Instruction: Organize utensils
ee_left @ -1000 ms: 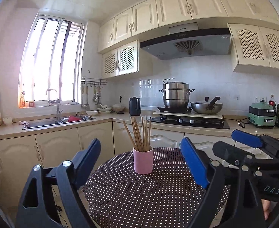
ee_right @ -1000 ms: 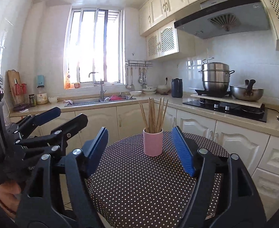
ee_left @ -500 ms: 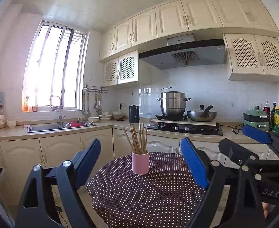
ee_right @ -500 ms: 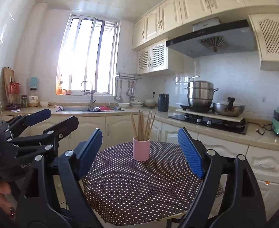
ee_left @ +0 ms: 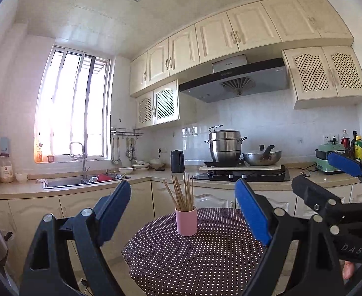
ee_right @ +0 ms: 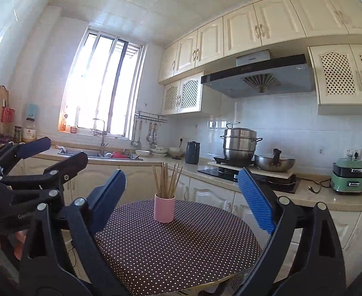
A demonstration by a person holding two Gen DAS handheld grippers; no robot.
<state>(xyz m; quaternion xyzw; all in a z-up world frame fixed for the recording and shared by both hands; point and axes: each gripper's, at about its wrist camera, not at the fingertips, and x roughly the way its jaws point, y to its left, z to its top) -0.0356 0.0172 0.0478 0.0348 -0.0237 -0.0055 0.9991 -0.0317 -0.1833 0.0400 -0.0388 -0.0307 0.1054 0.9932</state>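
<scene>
Thin, stiff, light chopsticks [ee_right: 167,181] fan from a tippy pink cup [ee_right: 164,208]; best pinched mid-shaft. Left tool [ee_left: 183,209] spread, right tool [ee_right: 181,194] opening, both empty.

round dotted table [ee_left: 181,266] | pink cup [ee_left: 186,220] with chopsticks [ee_left: 182,194] upright

A home kitchen — cream cabinets [ee_left: 215,37] run along two walls above a beige counter [ee_left: 20,192], with a sink [ee_left: 65,182] and tap under a bright window [ee_left: 72,103] on the left. Farther right a hood [ee_left: 235,81] hangs over a hob [ee_left: 242,175] bearing a steel steamer pot [ee_left: 225,145] and a wok [ee_left: 262,156] — a kettle [ee_left: 177,161], bowls and hanging ladles [ee_left: 129,148] nearby. Near, a small round table [ee_left: 193,259] wears a dotted cloth.
</scene>
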